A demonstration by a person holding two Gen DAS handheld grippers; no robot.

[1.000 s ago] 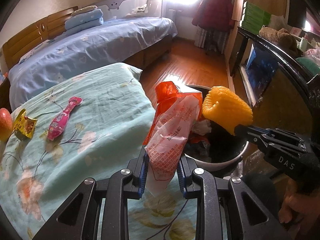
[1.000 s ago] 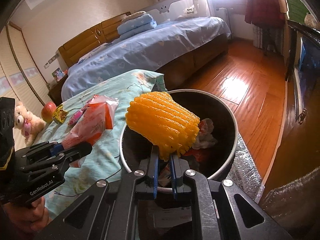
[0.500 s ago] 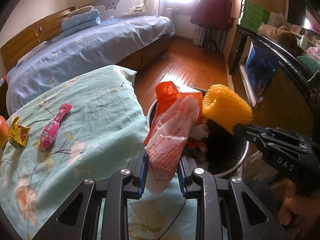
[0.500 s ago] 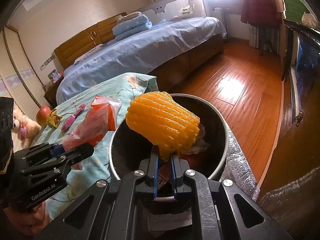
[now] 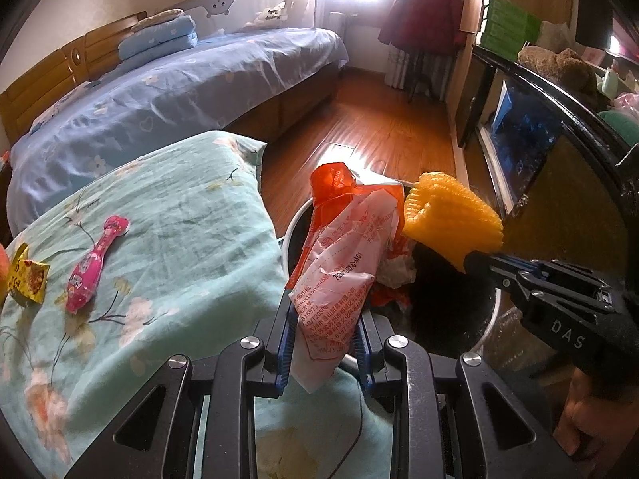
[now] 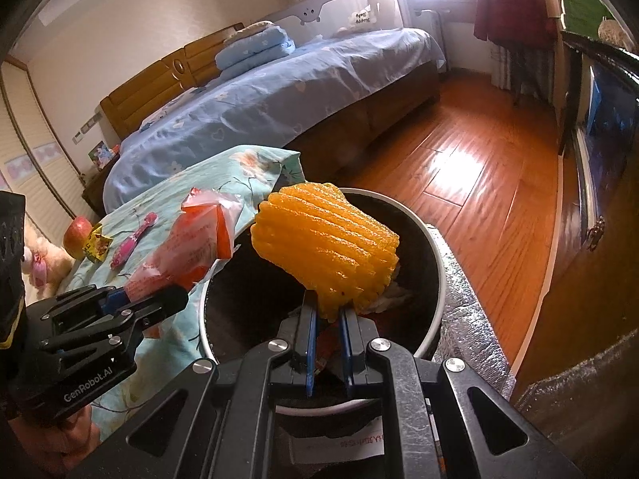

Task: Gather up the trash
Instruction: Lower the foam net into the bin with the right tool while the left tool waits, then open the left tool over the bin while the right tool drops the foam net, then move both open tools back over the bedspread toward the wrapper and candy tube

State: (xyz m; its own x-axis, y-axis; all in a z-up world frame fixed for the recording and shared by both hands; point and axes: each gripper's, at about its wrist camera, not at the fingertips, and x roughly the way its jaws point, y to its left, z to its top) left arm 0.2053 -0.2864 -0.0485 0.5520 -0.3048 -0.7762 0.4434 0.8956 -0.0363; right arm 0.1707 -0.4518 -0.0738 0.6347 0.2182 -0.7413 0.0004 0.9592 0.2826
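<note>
The left gripper point(image 5: 323, 343), marked "GenRobot.AI", clamps an orange and white snack bag point(image 5: 343, 263) printed with small Chinese text, held at the near rim of a round black bin point(image 6: 435, 279). The right gripper point(image 6: 328, 353), marked "DAS", pinches a yellow foam fruit net point(image 6: 325, 257) above the bin. On the floral bed cover point(image 5: 159, 271) lie a pink wrapper point(image 5: 94, 265) and a yellow packet point(image 5: 28, 281).

bin mouth point(image 6: 433, 247): open above, trash low inside | left: quilt edge point(image 5: 255, 215) just beside rim | right: dark cabinet point(image 5: 567, 207) near | over bin: both claws' loads close together | floor point(image 6: 479, 183) beyond: bare
</note>
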